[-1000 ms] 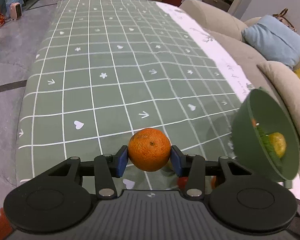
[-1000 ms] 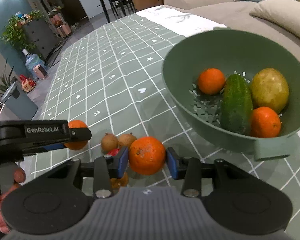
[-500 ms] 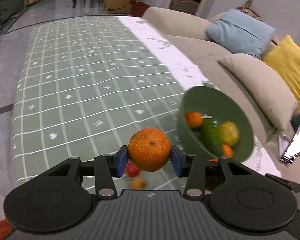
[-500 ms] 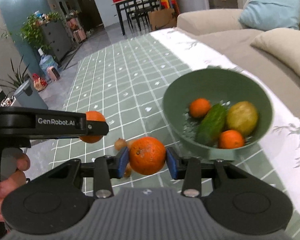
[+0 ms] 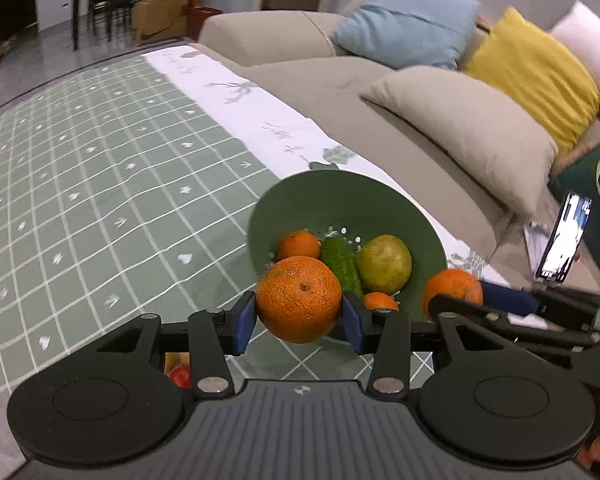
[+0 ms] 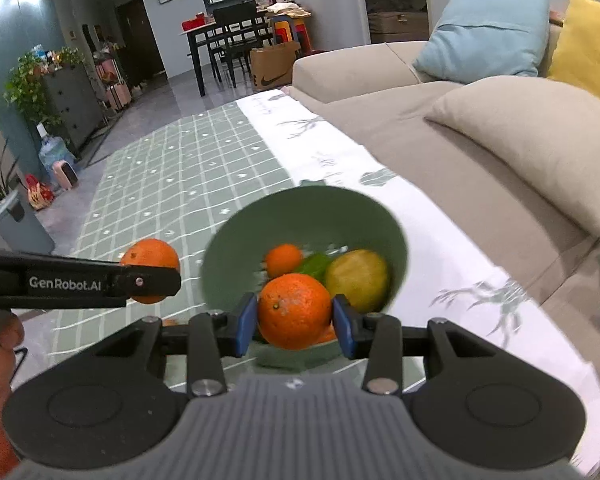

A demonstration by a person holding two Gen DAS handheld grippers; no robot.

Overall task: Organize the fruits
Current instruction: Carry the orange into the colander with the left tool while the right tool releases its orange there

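Observation:
My left gripper [image 5: 299,316] is shut on an orange [image 5: 299,299] and holds it in the air just in front of the green bowl [image 5: 340,196]. My right gripper [image 6: 294,322] is shut on another orange [image 6: 295,311], also in front of the bowl [image 6: 260,224]. The bowl holds a small orange [image 5: 298,244], a cucumber [image 5: 340,260], a yellow-green fruit [image 5: 384,265] and another orange [image 5: 380,301]. The right gripper with its orange [image 5: 452,288] shows at the right of the left wrist view. The left gripper's orange [image 6: 151,258] shows at the left of the right wrist view.
The bowl stands on a green checked tablecloth [image 5: 100,200] with a white border [image 5: 260,120]. A red fruit [image 5: 181,376] lies on the cloth under my left gripper. A beige sofa with cushions [image 5: 460,132] runs along the right. A phone [image 5: 560,240] lies on the sofa.
Both grippers have risen and moved toward the bowl, each still holding its orange. The left view has swung right, so the bowl now sits straight ahead.

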